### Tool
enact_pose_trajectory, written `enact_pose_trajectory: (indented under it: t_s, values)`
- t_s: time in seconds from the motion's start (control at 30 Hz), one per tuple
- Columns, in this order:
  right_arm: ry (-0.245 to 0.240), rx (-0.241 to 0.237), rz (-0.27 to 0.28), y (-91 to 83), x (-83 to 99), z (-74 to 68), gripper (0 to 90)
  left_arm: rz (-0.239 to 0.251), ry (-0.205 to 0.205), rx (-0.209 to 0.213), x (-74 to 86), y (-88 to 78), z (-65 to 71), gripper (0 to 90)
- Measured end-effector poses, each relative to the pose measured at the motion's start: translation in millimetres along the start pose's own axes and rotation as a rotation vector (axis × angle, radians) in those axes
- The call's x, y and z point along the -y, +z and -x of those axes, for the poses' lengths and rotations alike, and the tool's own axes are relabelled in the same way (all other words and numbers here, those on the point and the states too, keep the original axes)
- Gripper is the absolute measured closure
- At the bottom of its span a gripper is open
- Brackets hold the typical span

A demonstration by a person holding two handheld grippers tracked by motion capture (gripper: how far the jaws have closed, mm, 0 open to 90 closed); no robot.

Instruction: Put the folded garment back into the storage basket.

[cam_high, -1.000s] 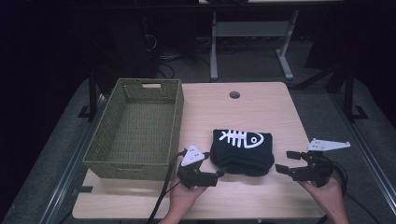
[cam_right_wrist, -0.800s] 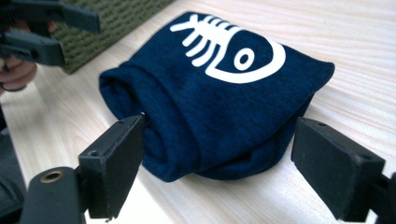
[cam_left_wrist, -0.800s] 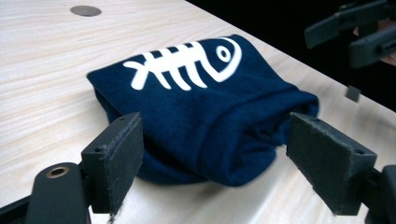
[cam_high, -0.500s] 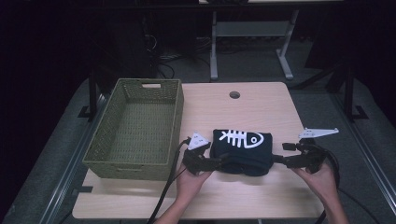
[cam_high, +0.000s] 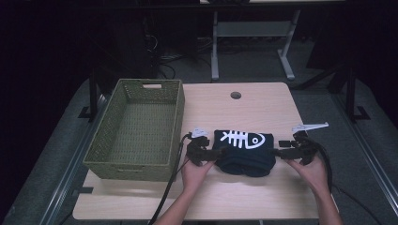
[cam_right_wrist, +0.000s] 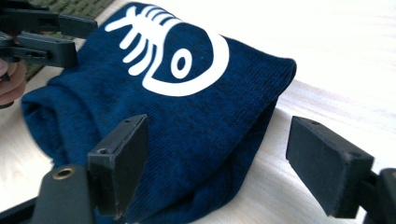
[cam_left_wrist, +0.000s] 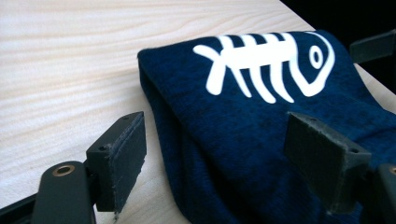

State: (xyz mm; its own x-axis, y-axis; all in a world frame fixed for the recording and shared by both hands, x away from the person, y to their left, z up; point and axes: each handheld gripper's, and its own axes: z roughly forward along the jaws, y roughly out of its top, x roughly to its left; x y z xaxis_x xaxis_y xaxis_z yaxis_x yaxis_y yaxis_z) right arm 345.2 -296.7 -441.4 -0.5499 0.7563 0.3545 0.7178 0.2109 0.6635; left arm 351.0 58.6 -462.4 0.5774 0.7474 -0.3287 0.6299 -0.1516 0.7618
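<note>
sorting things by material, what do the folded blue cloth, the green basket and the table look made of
Folded blue cloth: soft knit or terry-like fabric, fuzzy matte nap, smooth white fish-bone print. Green basket: woven fibre or plastic strands, cannot tell which. Table: pale wood or wood-look laminate, visible grain.

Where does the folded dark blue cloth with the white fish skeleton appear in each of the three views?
High view: the folded blue cloth lies at the table's near middle, between both grippers.
Left gripper view: the cloth covers the centre and right, between that gripper's open jaws.
Right gripper view: it covers the centre and left.
Shared landmark: the white fish skeleton print on top.
</note>
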Motion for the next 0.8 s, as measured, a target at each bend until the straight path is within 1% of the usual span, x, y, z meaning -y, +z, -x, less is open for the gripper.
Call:
enact_pose_trajectory:
  t_s: [0.03,0.07,0.1,0.13,0.17,0.2,0.23,0.27,0.3,0.33,0.37,0.4,0.43,0.47,0.53,0.57,0.6,0.63,0.67,0.7,0.73,0.77,0.8]
  values:
    - [0.009,-0.001,-0.008,2.5,-0.5,0.2,21.4,-0.006,-0.013,0.002,0.5,2.1,-1.2,21.5]
    - [0.012,-0.003,-0.030,7.1,-2.3,1.4,21.6,-0.010,-0.018,0.004,0.7,3.6,-2.2,21.5]
    - [0.012,-0.003,-0.030,7.1,-2.3,1.4,21.6,-0.010,-0.018,0.004,0.7,3.6,-2.2,21.6]
    - [0.024,0.002,-0.043,12.2,-4.9,1.6,23.2,-0.021,-0.031,0.003,0.7,6.0,-4.4,21.7]
    - [0.024,0.002,-0.043,12.2,-4.9,1.6,23.2,-0.021,-0.031,0.003,0.7,6.0,-4.4,21.8]
    - [0.038,0.000,-0.046,16.6,-6.9,2.8,25.8,-0.024,-0.037,0.004,0.6,6.8,-6.2,22.5]
    - [0.042,0.007,-0.051,19.3,-7.7,3.7,26.4,-0.027,-0.040,0.002,0.6,7.4,-6.8,23.2]
    - [0.057,0.001,-0.057,22.5,-8.4,4.6,27.9,-0.029,-0.043,0.005,0.6,7.8,-7.1,23.7]
    - [0.057,0.001,-0.057,22.5,-8.4,4.6,27.9,-0.029,-0.043,0.005,0.6,7.8,-7.1,24.3]
    - [0.060,-0.001,-0.061,24.4,-8.6,5.0,30.1,-0.032,-0.044,0.006,0.9,8.4,-7.1,24.3]
    - [0.064,0.010,-0.073,28.4,-8.8,4.2,32.8,-0.036,-0.042,0.007,1.3,8.9,-7.1,26.4]
    - [0.068,0.010,-0.075,30.1,-8.4,4.0,34.1,-0.043,-0.037,0.007,1.6,9.2,-7.3,27.4]
    - [0.068,0.010,-0.075,30.1,-8.4,4.0,34.1,-0.045,-0.040,0.003,1.9,9.6,-7.4,27.4]
    - [0.075,0.015,-0.077,31.8,-7.7,3.2,36.6,-0.048,-0.048,0.008,2.2,10.9,-7.8,29.4]
    - [0.076,0.034,-0.090,33.4,-7.1,2.2,38.0,-0.053,-0.045,0.005,2.3,11.4,-7.5,30.9]
    - [0.076,0.034,-0.090,33.4,-7.1,2.2,38.0,-0.053,-0.045,0.005,2.3,11.4,-7.5,32.6]
    - [0.087,0.036,-0.091,33.8,-6.5,1.8,40.7,-0.058,-0.044,0.009,2.7,12.4,-7.3,33.5]
    - [0.087,0.036,-0.091,33.8,-6.5,1.8,40.7,-0.058,-0.044,0.009,2.7,12.4,-7.3,34.1]
    - [0.082,0.043,-0.090,34.3,-5.9,1.1,42.4,-0.063,-0.039,0.012,3.0,13.0,-7.4,34.1]
    - [0.081,0.040,-0.089,34.8,-5.0,0.3,44.0,-0.064,-0.040,0.010,3.6,13.9,-7.0,34.9]
    - [0.080,0.049,-0.080,36.3,-1.6,-1.9,48.5,-0.068,-0.042,0.012,4.2,14.6,-6.9,36.6]
    - [0.080,0.049,-0.080,36.3,-1.6,-1.9,48.5,-0.063,-0.053,0.020,4.9,15.4,-6.2,36.6]
    - [0.075,0.047,-0.067,37.0,0.4,-2.3,51.0,-0.062,-0.049,0.021,5.2,15.7,-5.9,38.3]
